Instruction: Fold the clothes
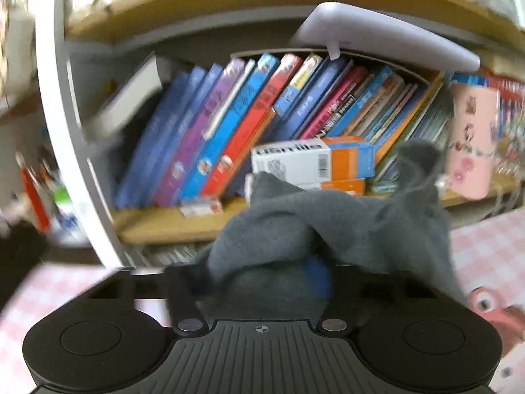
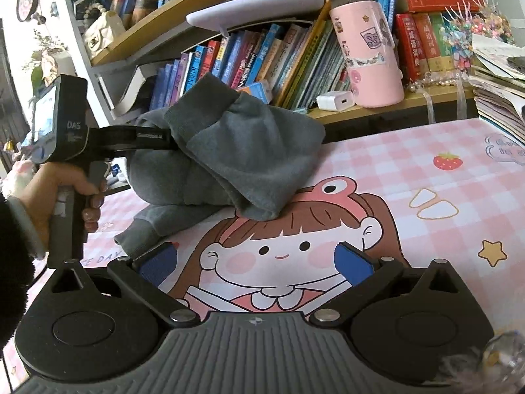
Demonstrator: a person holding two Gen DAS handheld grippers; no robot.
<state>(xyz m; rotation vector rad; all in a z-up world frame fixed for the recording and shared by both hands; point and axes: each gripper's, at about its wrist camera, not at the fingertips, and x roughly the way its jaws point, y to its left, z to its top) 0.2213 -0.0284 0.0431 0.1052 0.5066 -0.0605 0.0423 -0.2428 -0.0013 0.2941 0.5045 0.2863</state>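
A grey fleece garment hangs bunched above the pink checked table cover, with one part trailing on the table. My left gripper is shut on a fold of it and holds it up at the left of the right wrist view. In the left wrist view the garment drapes over the shut left gripper and hides its fingertips. My right gripper is open and empty, low over the cartoon girl print, in front of the garment.
A bookshelf with leaning books stands close behind the table. A pink cylinder container and a white charger sit on its lower shelf. A stack of papers lies at the right. A white lamp head hangs above.
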